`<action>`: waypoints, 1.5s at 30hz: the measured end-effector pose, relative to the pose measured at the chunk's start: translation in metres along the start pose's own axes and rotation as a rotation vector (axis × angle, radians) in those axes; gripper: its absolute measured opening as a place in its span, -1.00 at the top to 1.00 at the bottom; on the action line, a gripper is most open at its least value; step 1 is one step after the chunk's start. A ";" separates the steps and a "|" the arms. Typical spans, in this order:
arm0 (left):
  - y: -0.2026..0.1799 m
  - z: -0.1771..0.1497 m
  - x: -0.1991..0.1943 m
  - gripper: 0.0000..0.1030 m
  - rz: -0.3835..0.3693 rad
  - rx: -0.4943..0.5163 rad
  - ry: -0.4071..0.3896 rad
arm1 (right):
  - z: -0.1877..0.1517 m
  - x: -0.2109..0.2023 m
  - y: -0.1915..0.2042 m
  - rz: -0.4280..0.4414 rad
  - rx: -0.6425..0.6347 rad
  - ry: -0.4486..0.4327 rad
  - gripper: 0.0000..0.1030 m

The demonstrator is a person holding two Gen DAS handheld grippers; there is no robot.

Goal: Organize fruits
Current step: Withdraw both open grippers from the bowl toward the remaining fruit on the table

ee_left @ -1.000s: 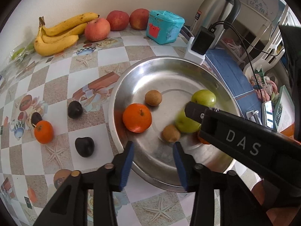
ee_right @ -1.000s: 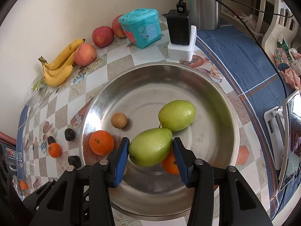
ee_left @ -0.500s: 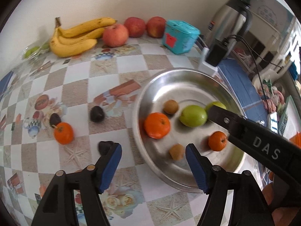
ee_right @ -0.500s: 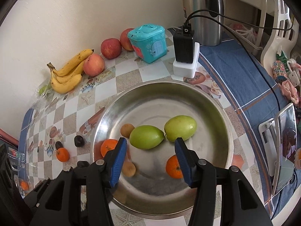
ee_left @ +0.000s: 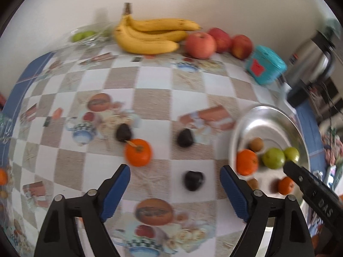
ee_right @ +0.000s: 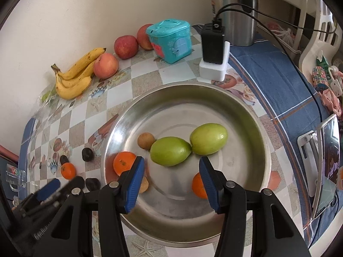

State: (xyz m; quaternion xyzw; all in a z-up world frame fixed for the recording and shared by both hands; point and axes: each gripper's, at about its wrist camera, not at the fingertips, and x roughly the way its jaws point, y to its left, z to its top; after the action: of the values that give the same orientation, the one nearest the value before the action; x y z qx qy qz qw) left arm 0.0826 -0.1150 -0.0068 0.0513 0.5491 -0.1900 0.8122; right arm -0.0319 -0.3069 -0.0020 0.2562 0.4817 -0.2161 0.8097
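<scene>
My left gripper [ee_left: 174, 171] hovers over the checked tablecloth, its jaws opening wide. A dark fruit [ee_left: 193, 180] lies on the cloth in the gap, nearer the right finger, with neither pad touching it. A loose orange [ee_left: 138, 152] and two more dark fruits [ee_left: 123, 132] [ee_left: 184, 137] lie just beyond. My right gripper [ee_right: 171, 165] stands open over the steel bowl [ee_right: 253, 115], holding nothing. A green fruit [ee_right: 170, 151] rests in the bowl just past its tips, beside a second green fruit [ee_right: 209, 138]. Two oranges [ee_right: 124, 162] and two small brown fruits [ee_right: 145, 140] share the bowl.
Bananas [ee_left: 150, 36] and three red apples [ee_left: 200, 45] line the back wall, beside a teal box [ee_left: 265, 67]. A kettle [ee_right: 235, 10], a black charger on a white block [ee_right: 213, 49] and cables stand behind the bowl. A tablet [ee_right: 328, 162] leans at the right.
My left gripper swung left from over the bowl to the loose fruits on the cloth and spread its jaws. My right gripper let the green fruit go into the bowl and drew back.
</scene>
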 end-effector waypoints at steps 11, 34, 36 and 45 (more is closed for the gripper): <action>0.065 0.010 -0.001 -0.74 0.135 -0.156 0.016 | -0.008 0.003 0.042 0.011 -0.116 0.017 -0.05; 0.101 0.007 -0.011 -1.00 0.158 -0.232 -0.004 | -0.015 -0.003 0.076 0.024 -0.216 -0.012 -0.58; 0.102 0.006 -0.010 -1.00 0.163 -0.234 -0.002 | -0.015 -0.003 0.076 0.029 -0.217 -0.018 -0.69; 0.099 0.005 -0.014 -1.00 0.176 -0.197 -0.045 | -0.015 -0.001 0.075 0.043 -0.220 -0.041 -0.93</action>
State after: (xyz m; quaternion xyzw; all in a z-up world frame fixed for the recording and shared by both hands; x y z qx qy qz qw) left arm 0.1188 -0.0220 -0.0044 0.0148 0.5403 -0.0641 0.8389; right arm 0.0021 -0.2391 0.0084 0.1715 0.4802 -0.1495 0.8471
